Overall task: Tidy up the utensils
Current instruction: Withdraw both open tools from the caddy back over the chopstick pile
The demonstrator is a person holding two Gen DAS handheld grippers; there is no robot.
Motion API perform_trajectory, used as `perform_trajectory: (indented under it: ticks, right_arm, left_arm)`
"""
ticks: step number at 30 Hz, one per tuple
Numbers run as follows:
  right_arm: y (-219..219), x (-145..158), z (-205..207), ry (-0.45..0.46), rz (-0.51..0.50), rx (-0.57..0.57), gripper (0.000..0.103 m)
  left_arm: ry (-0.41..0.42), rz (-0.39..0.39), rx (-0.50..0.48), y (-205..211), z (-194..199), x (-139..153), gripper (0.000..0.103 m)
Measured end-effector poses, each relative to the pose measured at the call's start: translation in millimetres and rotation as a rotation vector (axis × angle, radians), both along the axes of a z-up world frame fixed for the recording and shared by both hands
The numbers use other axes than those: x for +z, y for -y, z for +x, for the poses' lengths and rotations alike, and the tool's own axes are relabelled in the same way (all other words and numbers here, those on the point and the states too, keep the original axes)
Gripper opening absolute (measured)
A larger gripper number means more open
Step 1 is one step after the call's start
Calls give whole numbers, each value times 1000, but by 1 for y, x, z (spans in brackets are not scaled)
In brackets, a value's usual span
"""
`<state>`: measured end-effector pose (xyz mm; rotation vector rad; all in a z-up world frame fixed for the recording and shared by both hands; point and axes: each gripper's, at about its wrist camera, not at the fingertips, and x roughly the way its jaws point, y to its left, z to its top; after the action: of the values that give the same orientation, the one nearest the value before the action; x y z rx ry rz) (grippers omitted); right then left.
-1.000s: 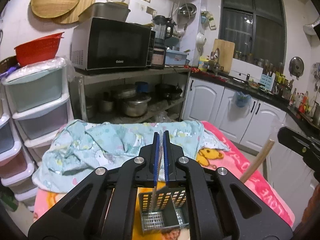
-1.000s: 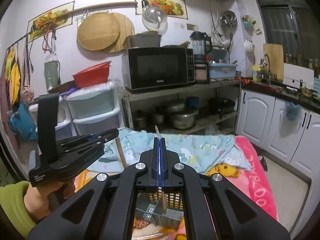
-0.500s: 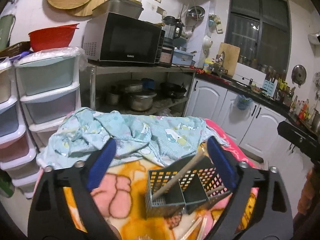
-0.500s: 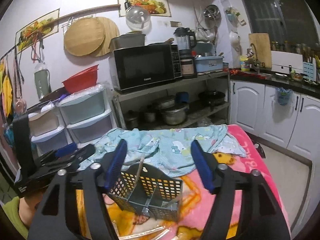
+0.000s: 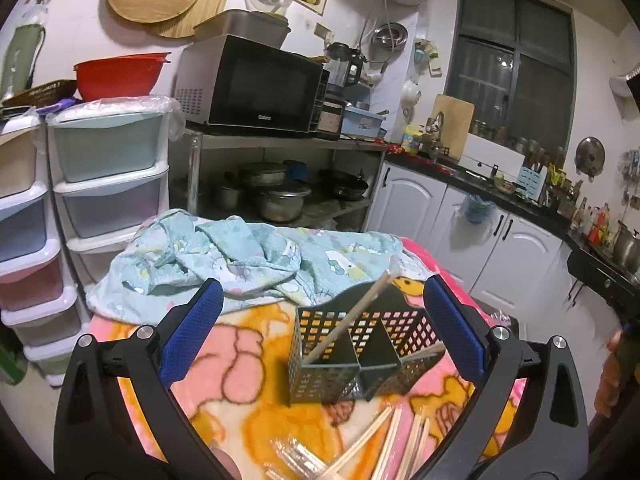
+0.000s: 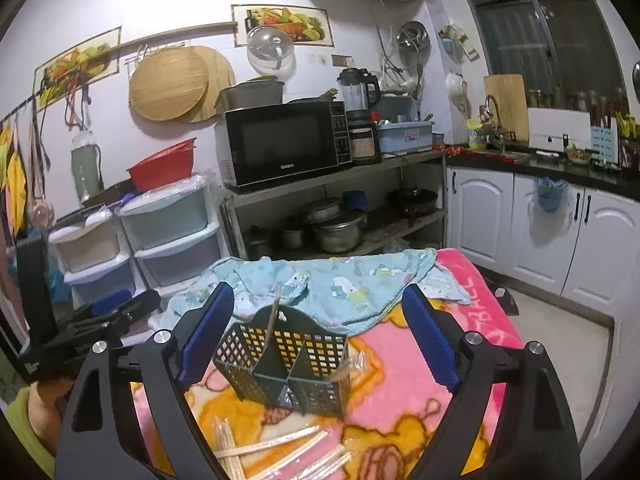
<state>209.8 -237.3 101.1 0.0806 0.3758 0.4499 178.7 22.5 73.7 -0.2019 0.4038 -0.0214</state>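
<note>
A black perforated utensil caddy (image 5: 360, 352) (image 6: 284, 364) stands on the pink and orange blanket (image 5: 240, 360). A wooden chopstick (image 5: 352, 316) leans in its left compartment; from the right wrist it shows as a thin stick (image 6: 274, 320). More chopsticks (image 5: 380, 440) (image 6: 280, 448) lie loose on the blanket in front of the caddy. My left gripper (image 5: 320, 292) hangs back from the caddy, jaws opening wide, nothing between the pads. My right gripper (image 6: 319, 294) is likewise opening and holds nothing, with the caddy framed between its fingers but apart from them.
A crumpled light-blue patterned cloth (image 5: 240, 260) (image 6: 340, 284) lies behind the caddy. Plastic drawers (image 5: 108, 184) stand at the left, a metal shelf with pots and a microwave (image 5: 256, 84) behind, white cabinets (image 6: 540, 232) at the right. The left gripper (image 6: 120, 308) shows in the right wrist view.
Both grippers went from shut on a chopstick to wide open. The chopsticks now stand in the caddy. Both grippers drew back, bringing the loose chopsticks into view.
</note>
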Motion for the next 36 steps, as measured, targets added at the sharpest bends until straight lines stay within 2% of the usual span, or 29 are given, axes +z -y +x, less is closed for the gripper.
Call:
perform_trajectory:
  ticks: [18,36]
  right_arm:
    - [-1,-19,-38,-29,-51,37,86]
    - [-13,-59,-52,-111,-129,75,87]
  left_arm:
    - [-28,3,-5,1,-42,-19,92]
    - [-122,22,6,-7,-65,-58,92]
